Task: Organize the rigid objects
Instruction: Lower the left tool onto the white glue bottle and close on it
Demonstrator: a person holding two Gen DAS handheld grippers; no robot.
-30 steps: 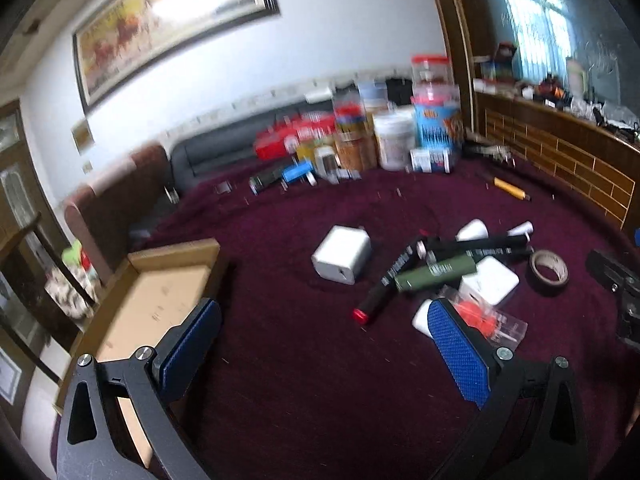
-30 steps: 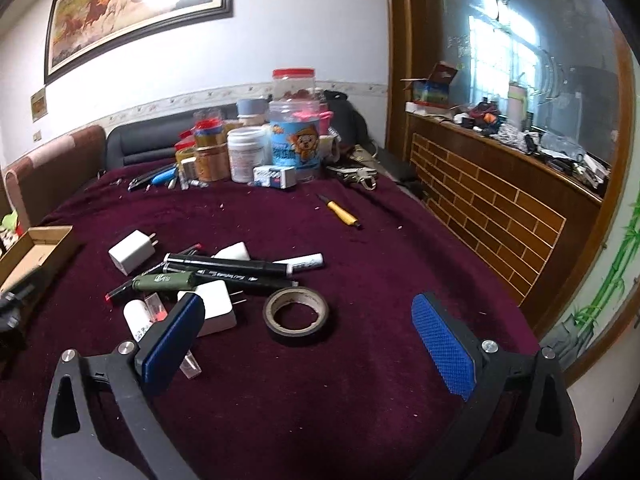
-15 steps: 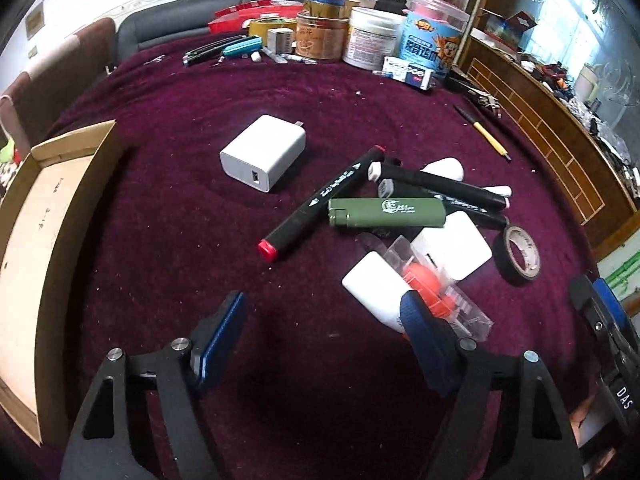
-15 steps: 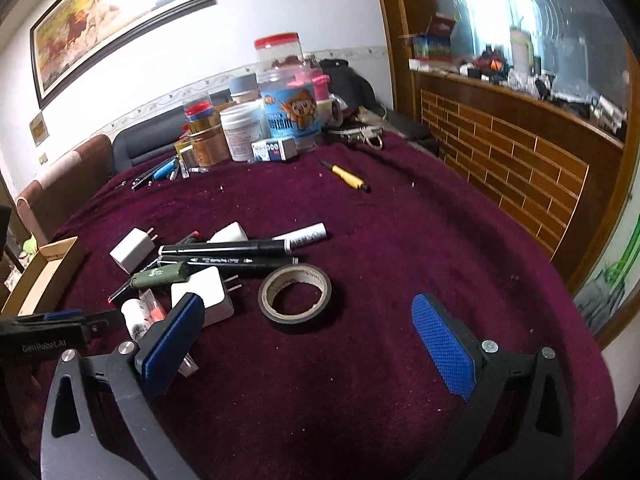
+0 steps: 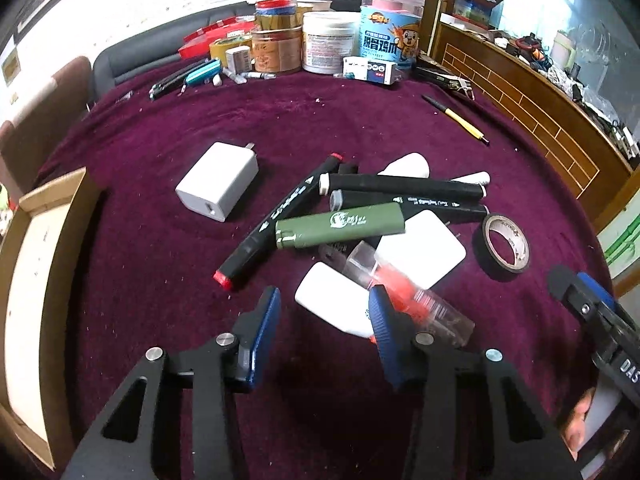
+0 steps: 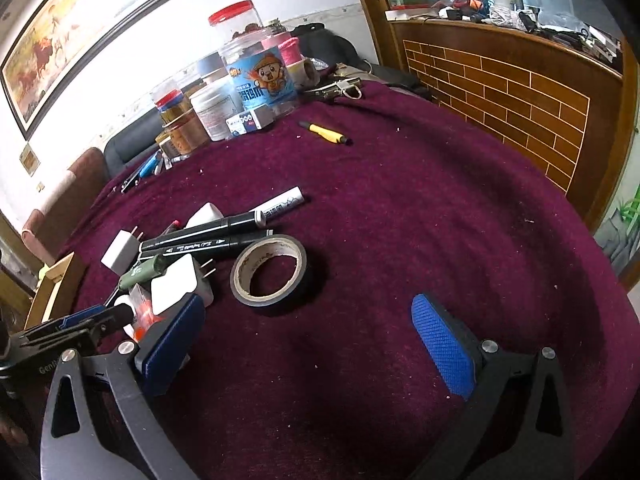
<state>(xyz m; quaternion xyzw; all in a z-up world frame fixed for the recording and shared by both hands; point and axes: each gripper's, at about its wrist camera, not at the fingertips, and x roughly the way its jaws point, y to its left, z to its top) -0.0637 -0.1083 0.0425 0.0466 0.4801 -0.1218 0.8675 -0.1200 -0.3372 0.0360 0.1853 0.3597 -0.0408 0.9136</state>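
Both grippers hung over the jumble of small hard goods on the plum velvet tablecloth (image 5: 168,264); by my reading this was the approach to a first pick, nothing yet lifted. The left gripper (image 5: 324,312) had its jaws just closing down to a narrow gap, yet nothing sat between the blue ribbed pads, only bare cloth; a flat white adapter (image 5: 332,300) and a clear plastic case with orange contents (image 5: 404,292) lay just beyond its tips. The right gripper (image 6: 308,344) stood wide apart and empty, with the black tape roll (image 6: 270,270) just ahead of it. The pile itself: a matte olive lighter (image 5: 340,226) lying across a red-capped black marker (image 5: 280,220), two more long black markers (image 5: 404,186) behind, a square white charger (image 5: 218,192) off to one side. The open cardboard box (image 5: 38,280) at the cloth's edge looked the likely destination. Next move, as I judged it, called for the left gripper to ease forward and settle on one piece, probably the slick adapter or the case, both smooth and apt to slide. The lighter and markers were round-bodied and would roll if nudged. The tape roll was rigid, hollow, easiest taken across its rim.
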